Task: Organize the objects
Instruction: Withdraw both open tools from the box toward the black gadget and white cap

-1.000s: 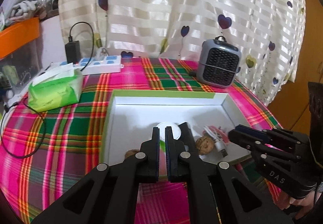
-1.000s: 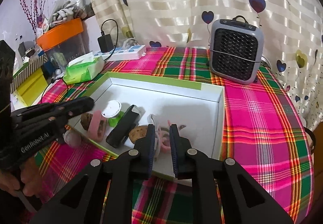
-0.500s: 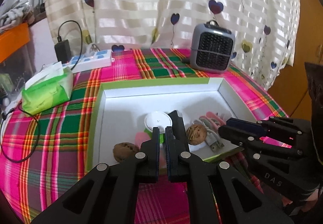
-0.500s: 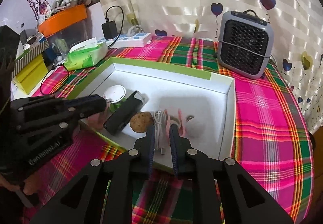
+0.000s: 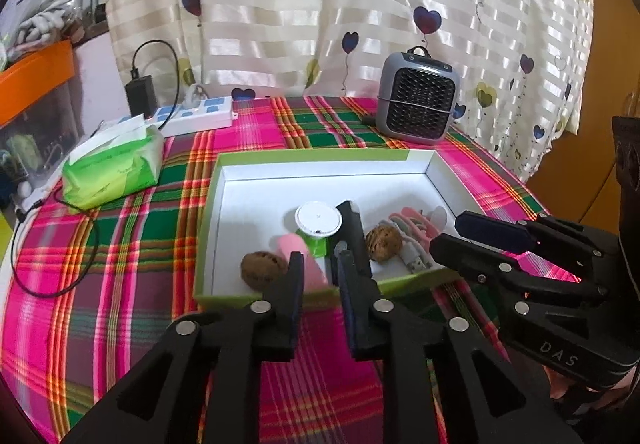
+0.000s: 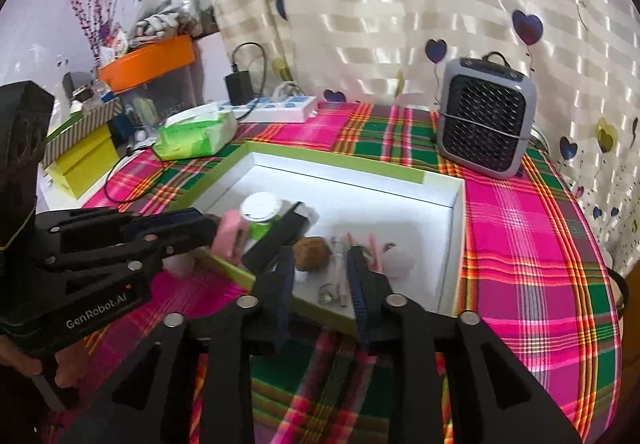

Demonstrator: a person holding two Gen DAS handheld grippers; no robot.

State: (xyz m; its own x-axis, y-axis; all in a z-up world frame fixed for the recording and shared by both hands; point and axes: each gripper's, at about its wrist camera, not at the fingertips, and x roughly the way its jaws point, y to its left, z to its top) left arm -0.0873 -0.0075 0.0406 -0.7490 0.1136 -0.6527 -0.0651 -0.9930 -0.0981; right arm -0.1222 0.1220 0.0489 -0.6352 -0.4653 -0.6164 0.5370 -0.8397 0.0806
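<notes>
Both grippers — left gripper (image 5: 319, 272), right gripper (image 6: 318, 276) — hover at the tray's (image 5: 320, 155) near rim, jaws opening, nothing between them. Beyond lie pink case (image 5: 298, 250), walnuts (image 5: 383, 242) and cable (image 5: 416, 262) — pick one item, approach squarely.

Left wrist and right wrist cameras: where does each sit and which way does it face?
Left wrist: on the left gripper, facing down over the box toward the curtain; right gripper intrudes.
Right wrist: on the right gripper, same heading; left gripper and a hand intrude.
Shared: box, heater, tissue pack. Both jaws opening, empty.
</notes>
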